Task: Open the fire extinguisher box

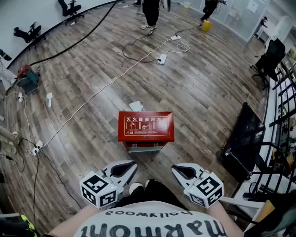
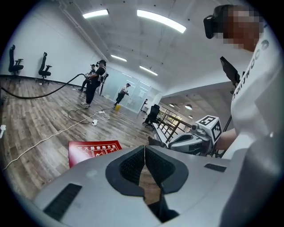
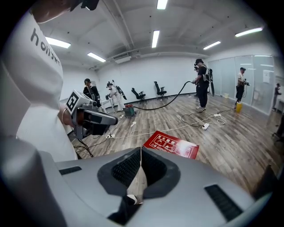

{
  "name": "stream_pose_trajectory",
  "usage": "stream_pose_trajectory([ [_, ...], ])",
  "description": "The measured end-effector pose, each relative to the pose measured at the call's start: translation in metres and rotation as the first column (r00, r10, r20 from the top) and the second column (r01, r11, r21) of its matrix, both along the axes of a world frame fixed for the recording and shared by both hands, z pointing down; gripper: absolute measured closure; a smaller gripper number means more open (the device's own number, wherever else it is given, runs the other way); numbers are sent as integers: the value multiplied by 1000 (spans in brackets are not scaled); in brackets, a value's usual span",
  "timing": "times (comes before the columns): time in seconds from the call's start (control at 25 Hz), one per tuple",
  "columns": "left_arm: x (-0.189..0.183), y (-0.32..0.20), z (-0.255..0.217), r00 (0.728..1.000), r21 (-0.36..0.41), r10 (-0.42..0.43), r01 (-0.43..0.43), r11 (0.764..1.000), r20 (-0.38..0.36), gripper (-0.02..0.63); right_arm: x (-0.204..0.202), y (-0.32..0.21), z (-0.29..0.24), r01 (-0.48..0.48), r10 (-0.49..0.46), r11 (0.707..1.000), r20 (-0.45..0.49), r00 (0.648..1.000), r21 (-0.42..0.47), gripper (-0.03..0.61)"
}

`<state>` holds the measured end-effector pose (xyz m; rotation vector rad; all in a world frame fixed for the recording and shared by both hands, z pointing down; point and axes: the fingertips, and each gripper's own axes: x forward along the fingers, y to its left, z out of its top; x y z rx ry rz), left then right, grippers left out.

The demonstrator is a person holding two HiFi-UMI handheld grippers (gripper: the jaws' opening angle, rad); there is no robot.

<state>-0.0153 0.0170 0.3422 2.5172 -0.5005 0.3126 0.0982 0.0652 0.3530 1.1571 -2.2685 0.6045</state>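
The red fire extinguisher box [image 1: 146,126] stands on the wooden floor in front of me, lid down, with white print on its top. It also shows in the left gripper view, the box [image 2: 93,150] low at left, and in the right gripper view, the box [image 3: 171,144] just past the jaws. My left gripper [image 1: 132,165] is held near my body, short of the box, jaws shut and empty. My right gripper [image 1: 177,170] hangs level with it on the right, also shut with nothing between its jaws. Each gripper sees the other: right gripper [image 2: 195,141], left gripper [image 3: 91,119].
White cables [image 1: 106,85] and power strips [image 1: 162,59] run across the floor beyond the box. A black case [image 1: 244,139] and railing [image 1: 282,115] stand at right. People [image 1: 151,11] stand at the far end. Office chairs [image 1: 27,33] line the left wall.
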Motion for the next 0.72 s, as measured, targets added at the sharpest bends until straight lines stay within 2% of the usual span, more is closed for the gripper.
stream_pose_trajectory([
  [0.16,10,-5,6,999,-28,-31,31,999,-10,603,12,-8,3,-10,10,1000,5,1000,7,568],
  [0.28,14,-6,9,998,-68,-59,57,996,-21,603,15,-10,8,12,-12,1000,10,1000,-6,568],
  [0.44,17,-3,17,995,-84,-95,95,992,-3,603,18,-10,22,54,-54,998,8,999,-24,568],
  [0.6,13,-12,25,987,-96,-162,161,982,0,603,21,-17,40,82,-82,996,18,997,-37,568],
  [0.72,7,-18,35,974,-107,-226,225,969,5,603,31,-26,55,102,-103,994,-20,995,-30,568],
])
